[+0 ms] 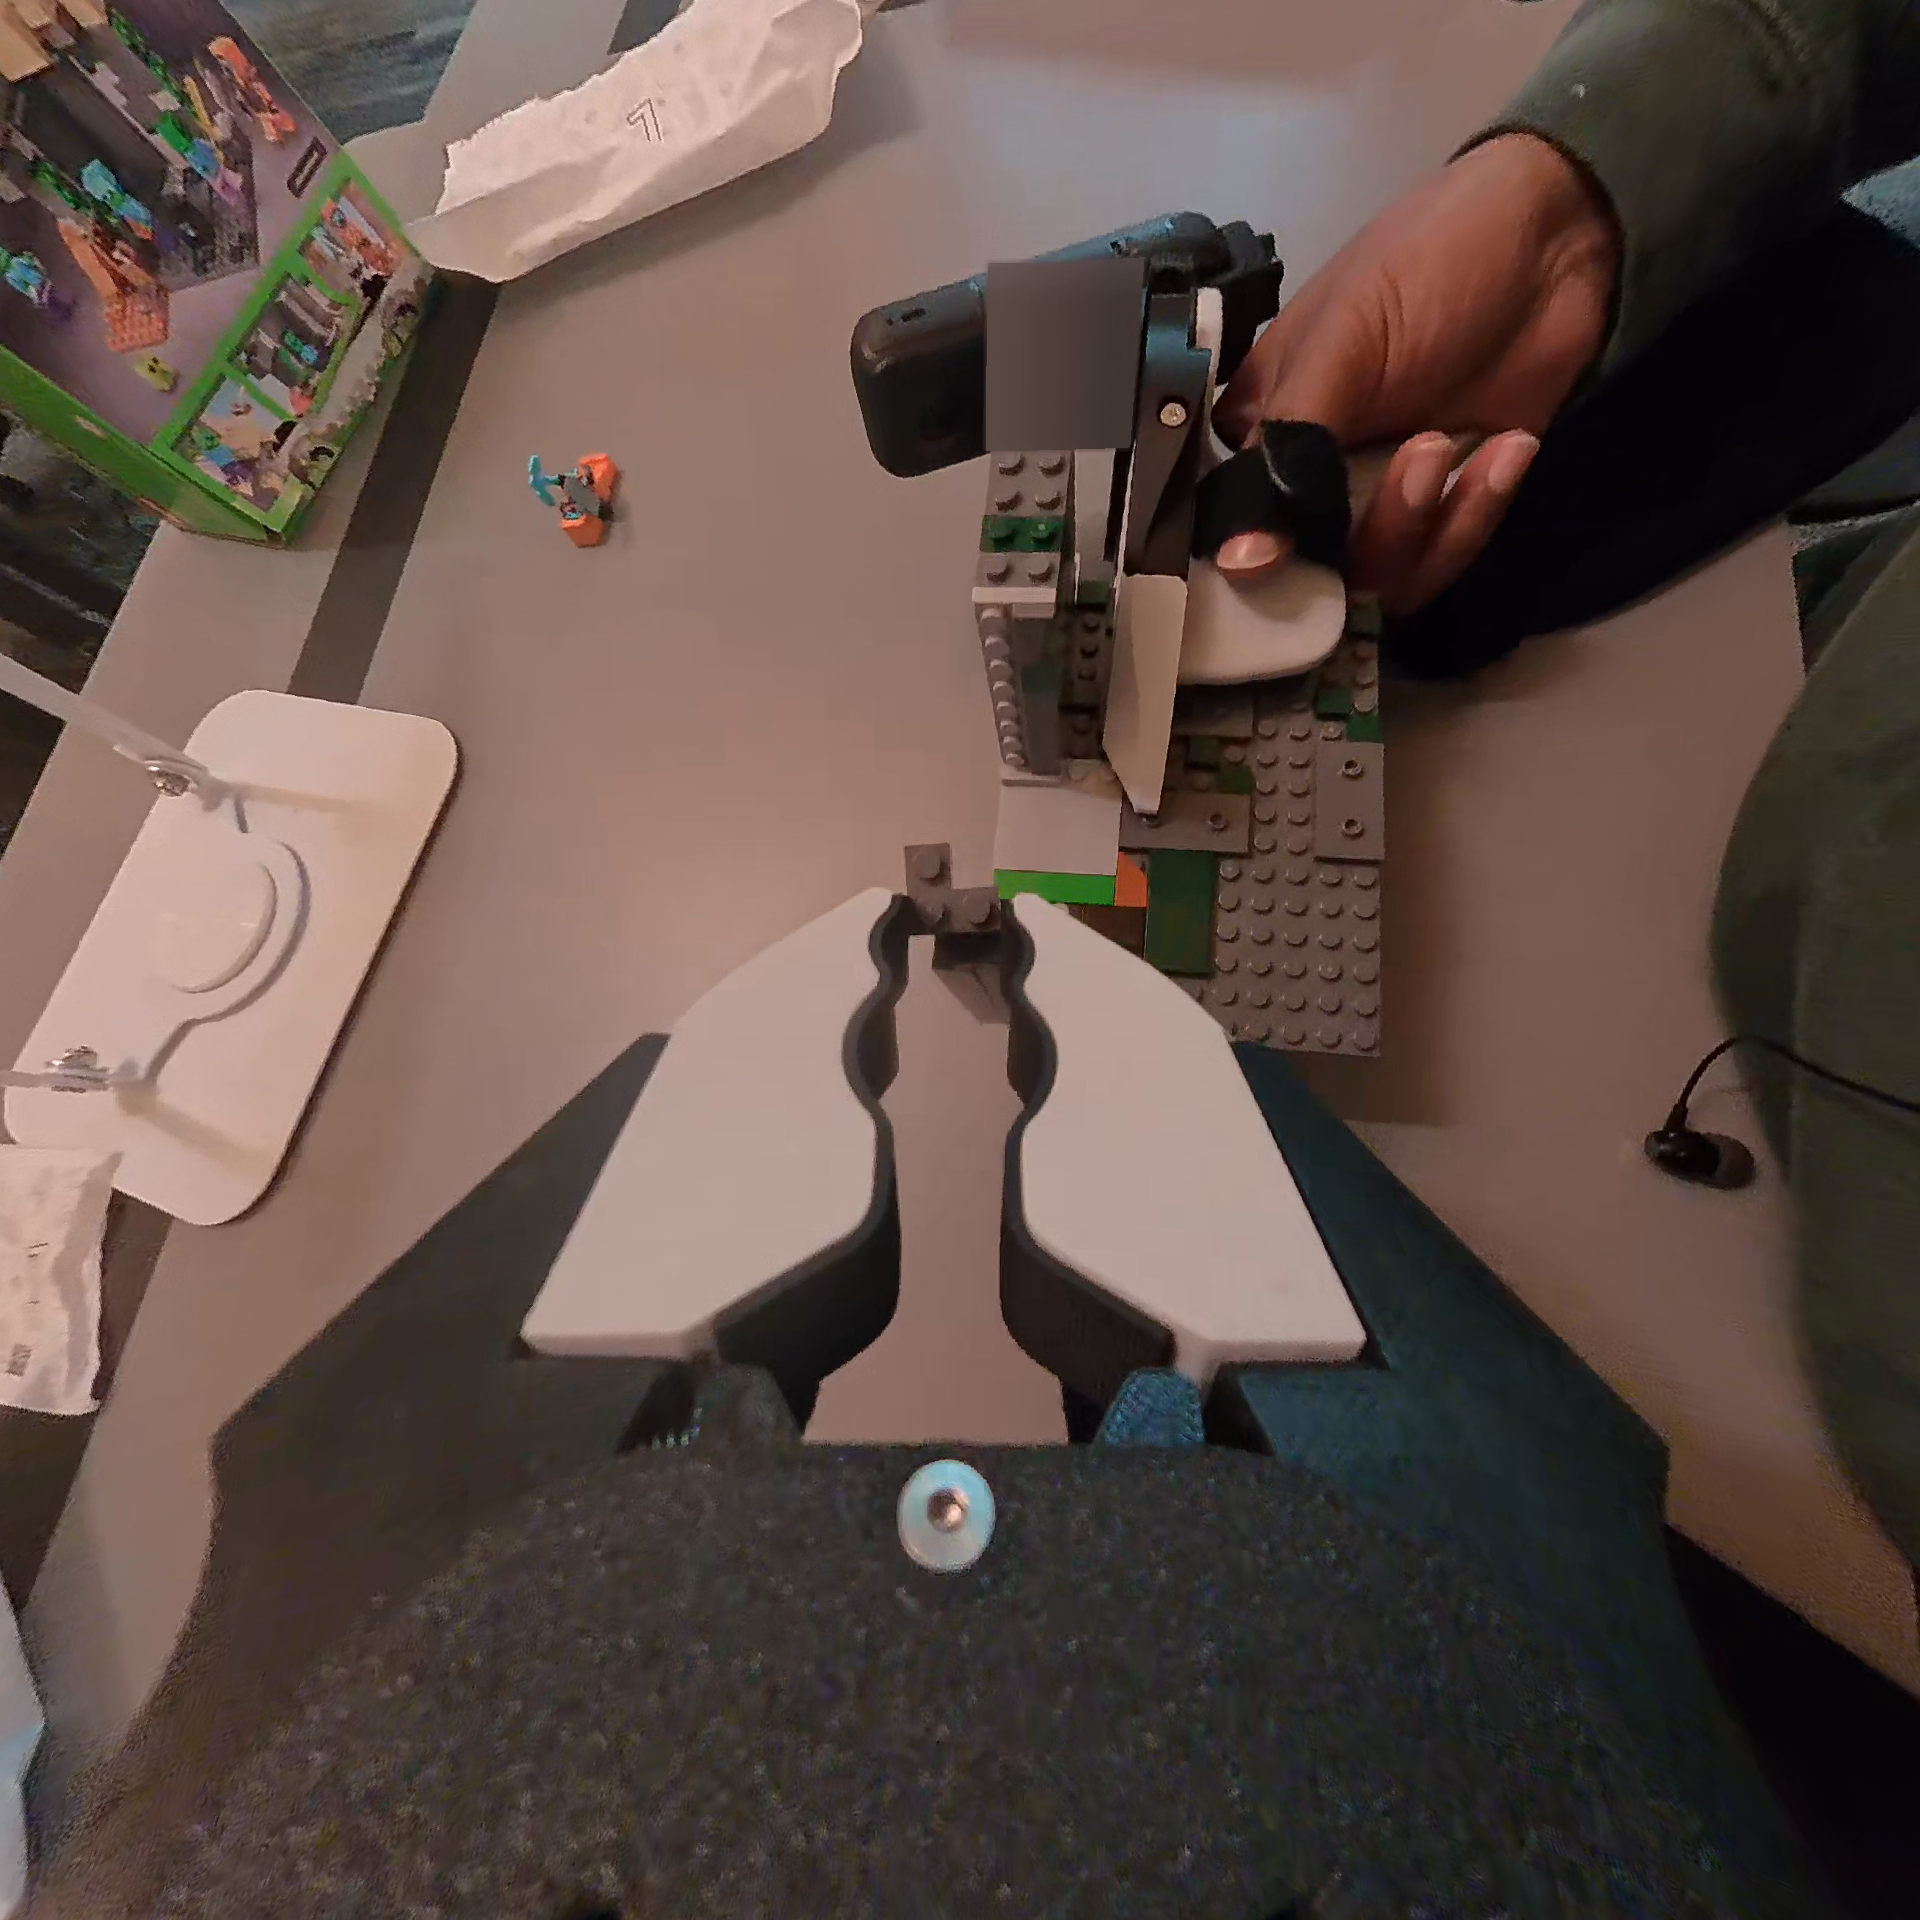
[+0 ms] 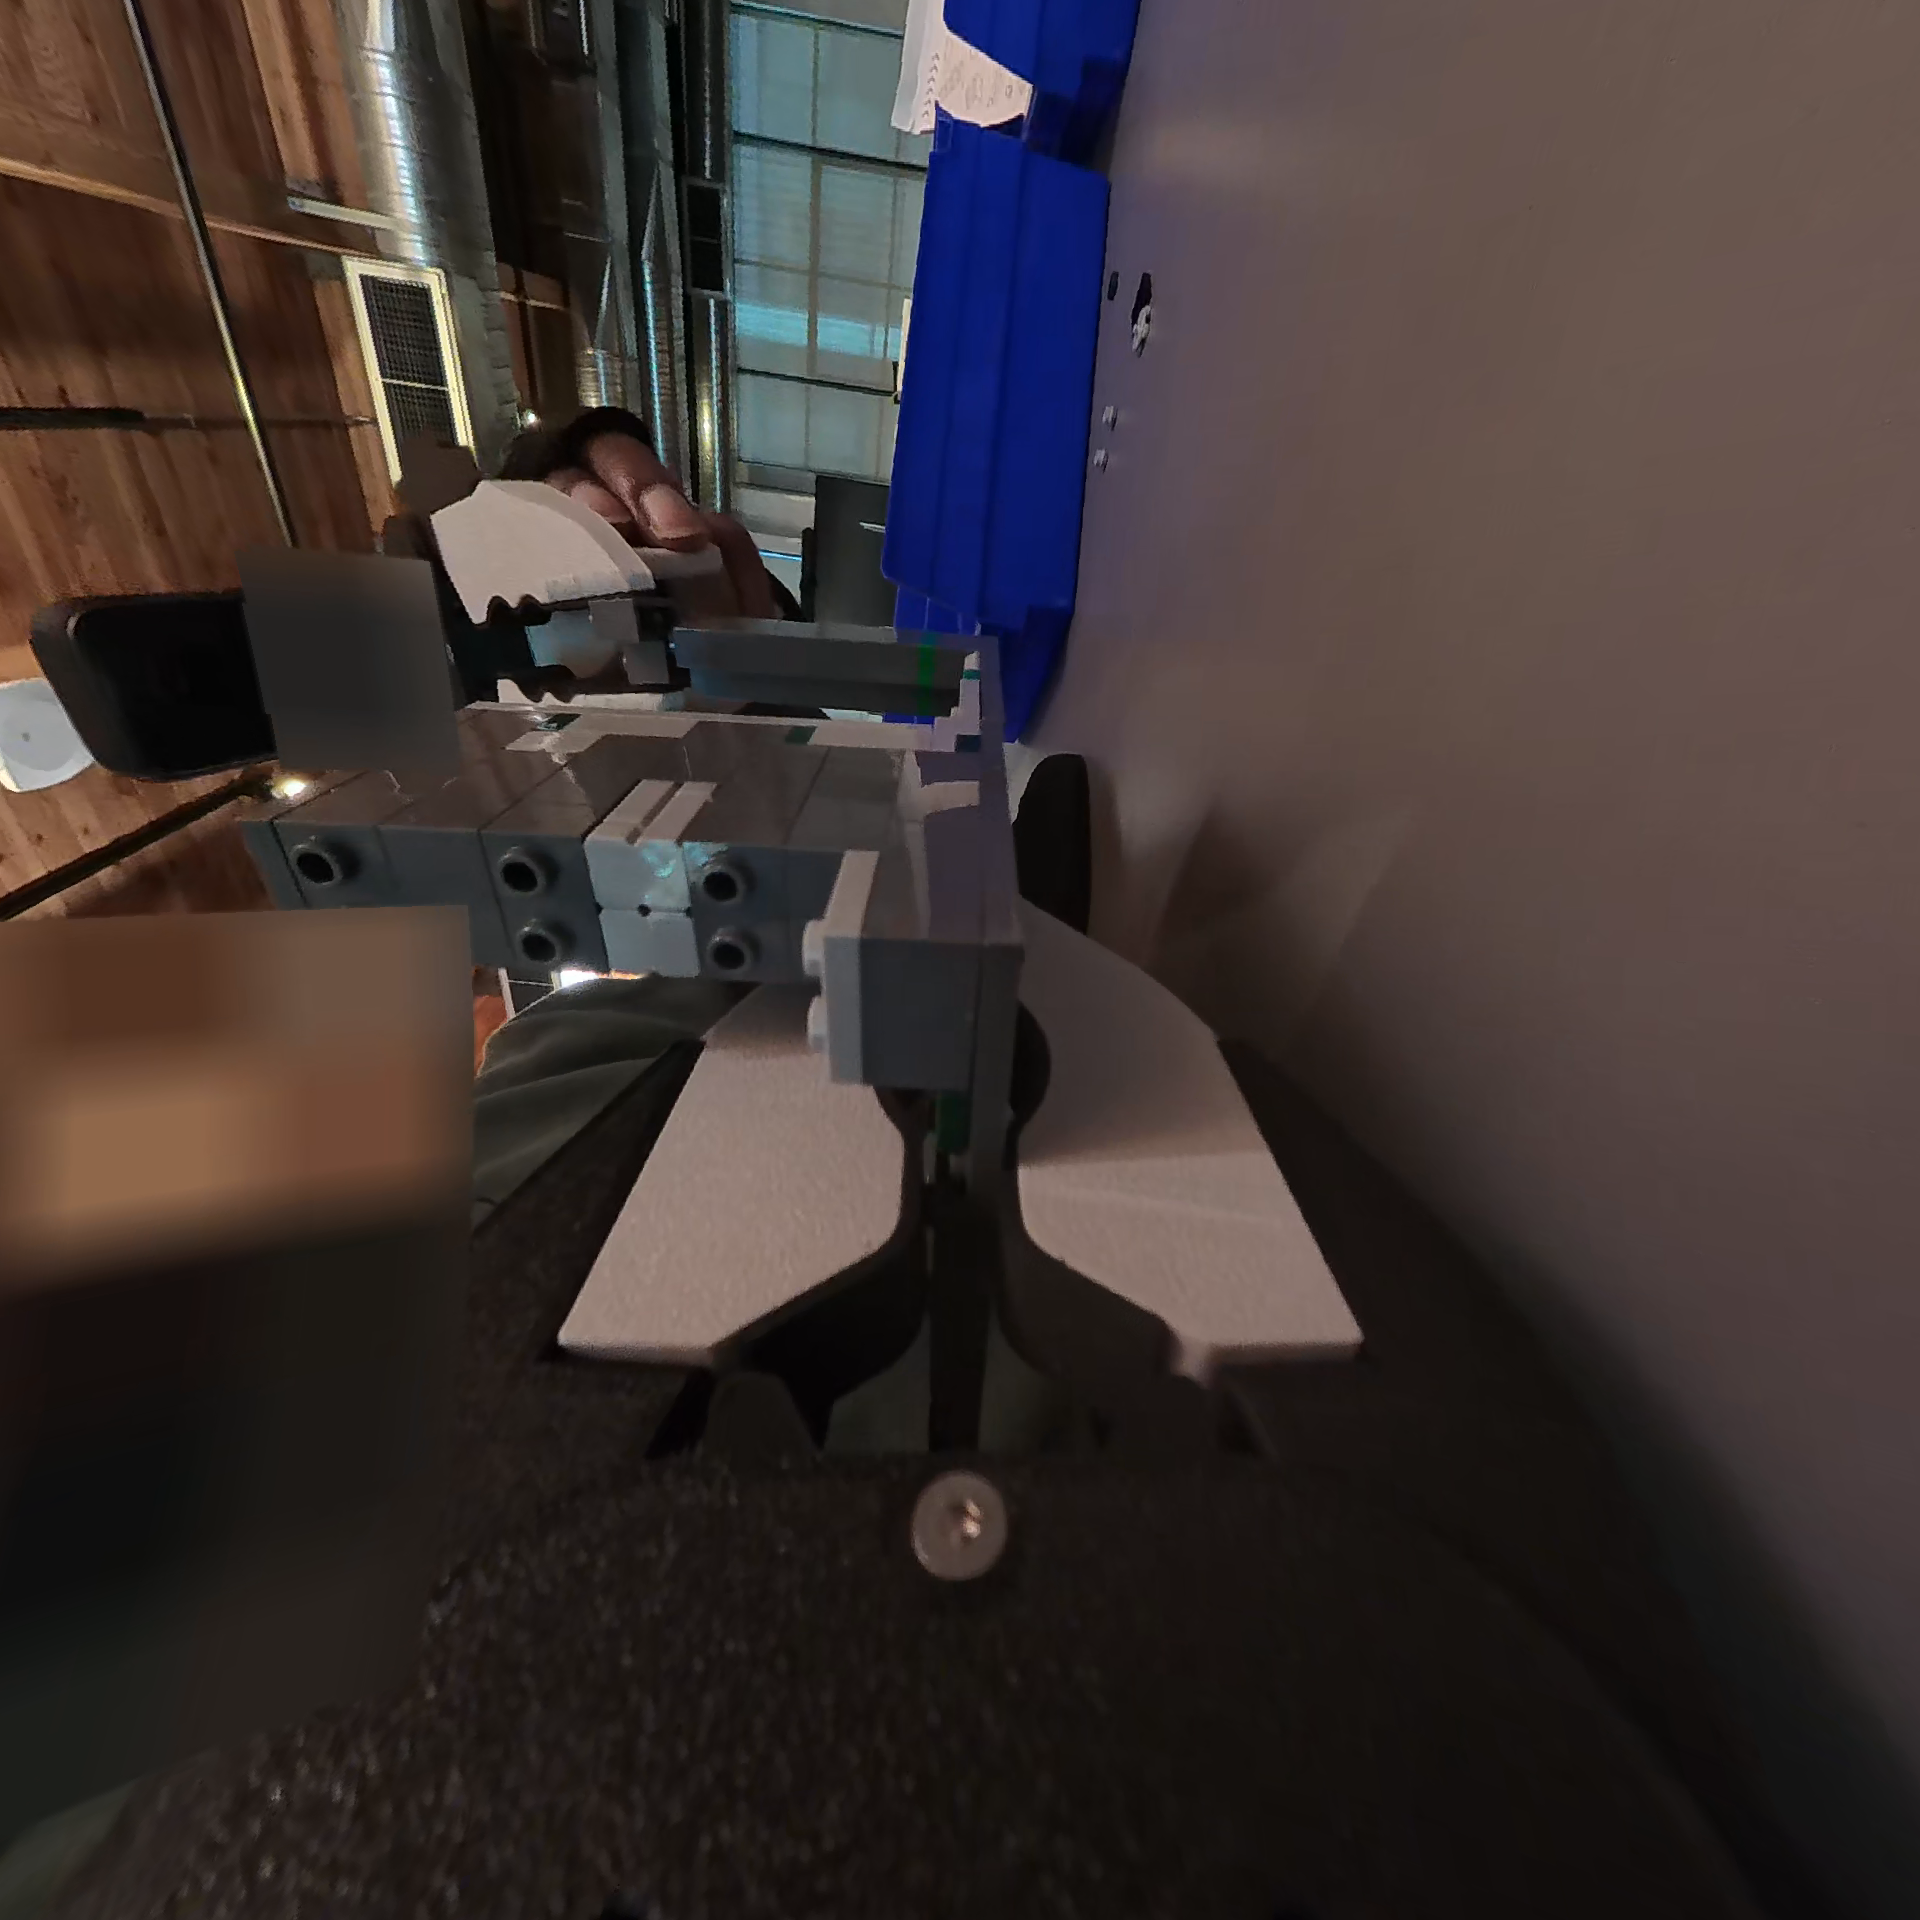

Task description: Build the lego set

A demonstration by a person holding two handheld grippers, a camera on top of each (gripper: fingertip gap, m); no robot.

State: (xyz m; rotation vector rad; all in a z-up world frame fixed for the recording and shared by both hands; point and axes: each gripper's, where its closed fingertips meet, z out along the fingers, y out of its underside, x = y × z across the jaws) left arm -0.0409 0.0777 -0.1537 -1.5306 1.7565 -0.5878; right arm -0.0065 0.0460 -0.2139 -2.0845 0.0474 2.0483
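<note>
My left gripper [image 1: 951, 925] is shut on a small dark grey stepped brick [image 1: 928, 868] held at its fingertips, just left of the front corner of the build. The build is a grey studded baseplate [image 1: 1299, 935] with green and orange tiles and a tall grey wall [image 1: 1023, 623] on its left side. My right gripper [image 2: 956, 1049], turned on its side and held by a hand [image 1: 1455, 343], is shut on the edge of the baseplate [image 2: 977, 831]; it also shows in the left wrist view [image 1: 1143, 790]. The left gripper [image 2: 634, 644] with its brick shows beyond the wall in the right wrist view.
A lego box [image 1: 187, 260] and a torn white paper bag [image 1: 644, 135] lie at the far left. A small orange and teal figure [image 1: 582, 499] stands on the grey table. A white stand base [image 1: 208, 935] is at the left. Blue bins [image 2: 997, 364] stand behind. Across from one pair of fingers to the other is roughly 9 centimetres.
</note>
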